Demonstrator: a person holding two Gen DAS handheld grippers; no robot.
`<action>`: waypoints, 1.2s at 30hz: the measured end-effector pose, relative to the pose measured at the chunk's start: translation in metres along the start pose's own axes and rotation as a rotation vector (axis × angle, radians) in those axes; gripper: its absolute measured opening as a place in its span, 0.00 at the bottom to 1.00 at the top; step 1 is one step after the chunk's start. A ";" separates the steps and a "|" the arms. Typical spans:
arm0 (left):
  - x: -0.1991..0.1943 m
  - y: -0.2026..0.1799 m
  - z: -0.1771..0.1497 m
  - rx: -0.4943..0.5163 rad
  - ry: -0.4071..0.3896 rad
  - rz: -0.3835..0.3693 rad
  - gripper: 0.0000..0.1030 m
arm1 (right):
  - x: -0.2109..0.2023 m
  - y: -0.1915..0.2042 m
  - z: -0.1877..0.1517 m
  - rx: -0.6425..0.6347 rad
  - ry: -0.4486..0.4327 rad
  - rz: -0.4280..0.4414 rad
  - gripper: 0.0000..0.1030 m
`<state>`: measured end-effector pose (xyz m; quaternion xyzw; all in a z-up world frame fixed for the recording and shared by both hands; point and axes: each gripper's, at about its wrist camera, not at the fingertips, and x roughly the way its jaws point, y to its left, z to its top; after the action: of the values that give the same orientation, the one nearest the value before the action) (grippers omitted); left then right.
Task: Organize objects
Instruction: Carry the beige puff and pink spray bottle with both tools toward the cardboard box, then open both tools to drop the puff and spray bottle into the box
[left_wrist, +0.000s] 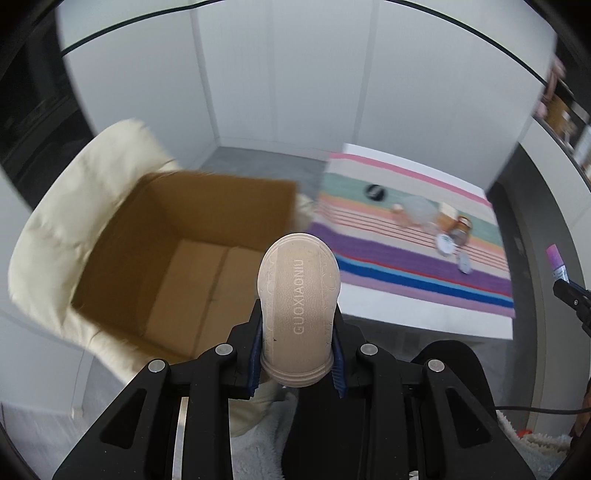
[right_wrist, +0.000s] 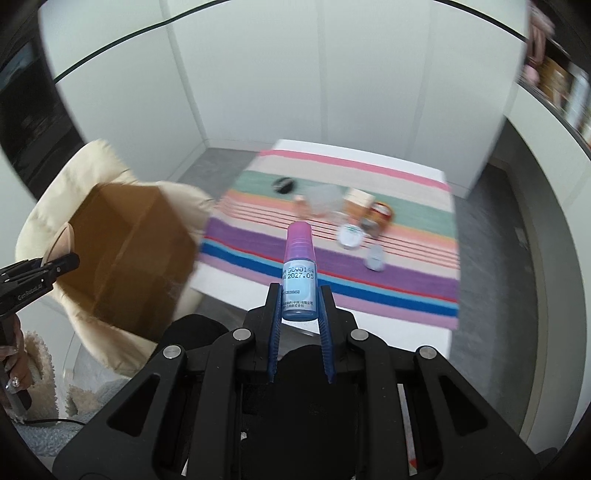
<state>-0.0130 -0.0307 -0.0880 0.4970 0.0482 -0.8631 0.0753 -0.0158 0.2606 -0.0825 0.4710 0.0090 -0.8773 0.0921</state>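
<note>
Both grippers were black, angular linkages with silver round pivot bolts and ridged blue pads (right_wrist: 275, 332). The left gripper (right_wrist: 55, 264), at nine o'clock in the right view, bore white lettering. The person wore a cream fleecy sleeve (right_wrist: 38, 373).

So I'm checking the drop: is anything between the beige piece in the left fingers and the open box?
Nothing visible. The beige piece, clamped in the left gripper, has a bare gap to the box, whose top is open and whose floor is bare.
</note>
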 end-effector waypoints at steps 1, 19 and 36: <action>-0.002 0.012 -0.003 -0.021 0.001 0.010 0.30 | 0.003 0.012 0.002 -0.023 0.002 0.015 0.19; -0.022 0.135 -0.035 -0.204 -0.014 0.106 0.30 | 0.031 0.208 0.002 -0.402 0.040 0.176 0.19; 0.002 0.150 0.003 -0.205 -0.038 0.112 0.30 | 0.071 0.267 0.030 -0.526 0.046 0.194 0.19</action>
<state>0.0105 -0.1787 -0.0891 0.4724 0.1070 -0.8573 0.1746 -0.0328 -0.0160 -0.1054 0.4492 0.1932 -0.8211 0.2944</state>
